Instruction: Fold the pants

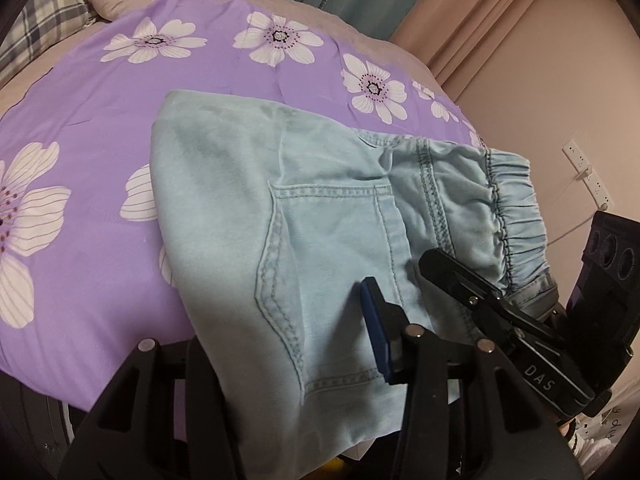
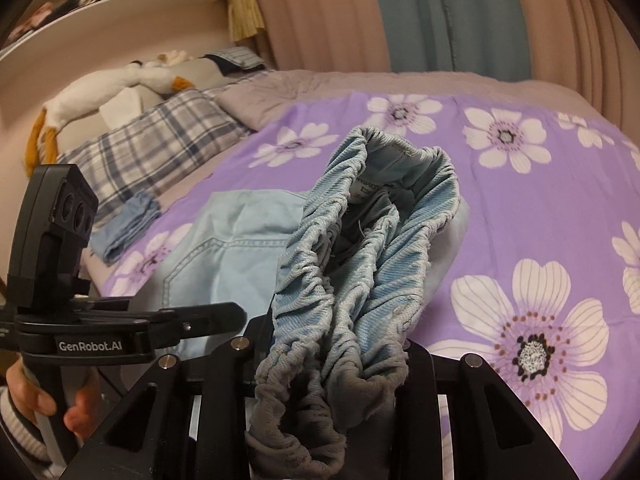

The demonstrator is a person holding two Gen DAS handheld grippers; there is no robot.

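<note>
Handling as light, limp and unbreakable: one pair of pants [image 1: 320,200], soft pale-blue denim, which I judge will sag and slide wherever it is not held, so the sound places to take hold are the thick seams and the gathered elastic waistband [image 2: 340,280], where the cloth bunches and will not slip through. Location: waist end lifted at the near edge of the bed, the rest draped back over the purple flowered bedspread [image 1: 100,100]. My left claw [image 1: 300,360] pinches the seat cloth just below the back pocket [image 1: 332,232], one blue-padded finger lying on top of the fabric, the other hidden beneath it. My right claw [image 2: 332,376] is pressed together on the waistband, which spills up and over the fingers in a ruched loop. Appearance: faded wash, darker contrast stitching along pocket and yoke, a label visible inside the waist, waistband greyer toward its lower fold. Legs appear already doubled under, though the far end is not plainly shown.
</note>
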